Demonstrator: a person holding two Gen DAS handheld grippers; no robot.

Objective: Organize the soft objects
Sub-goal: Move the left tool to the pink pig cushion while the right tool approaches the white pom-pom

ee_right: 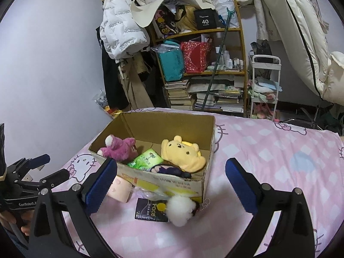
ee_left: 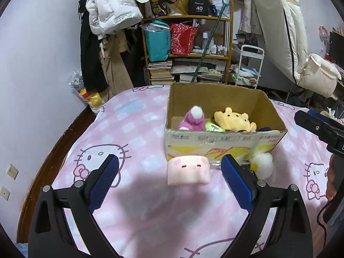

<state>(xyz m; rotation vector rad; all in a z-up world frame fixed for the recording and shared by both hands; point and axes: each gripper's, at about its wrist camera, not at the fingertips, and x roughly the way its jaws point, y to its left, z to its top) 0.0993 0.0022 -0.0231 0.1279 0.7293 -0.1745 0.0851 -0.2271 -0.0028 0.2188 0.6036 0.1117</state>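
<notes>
A cardboard box (ee_left: 223, 142) (ee_right: 172, 182) stands on the pink bed and holds a magenta plush (ee_left: 192, 120) (ee_right: 120, 148), a yellow bear plush (ee_left: 233, 119) (ee_right: 182, 152), a green packet (ee_right: 146, 159) and a dark soft item (ee_right: 172, 169). In front of the box lie a pink square plush (ee_left: 189, 169) (ee_right: 119, 190), a white fluffy ball (ee_left: 263, 164) (ee_right: 179, 209) and a dark packet (ee_right: 149, 209). My left gripper (ee_left: 169, 168) is open, its tips level with the pink plush, not touching it. My right gripper (ee_right: 171, 171) is open wide above the box's near wall, empty.
The pink cat-print sheet (ee_left: 129, 129) covers the bed. A wooden bed edge (ee_left: 53, 150) runs along the left by the wall. Beyond the bed stand a cluttered shelf (ee_left: 187, 49), hanging coats (ee_left: 101, 43) and a white trolley (ee_right: 265, 86). A hand (ee_right: 25, 230) holds the left gripper.
</notes>
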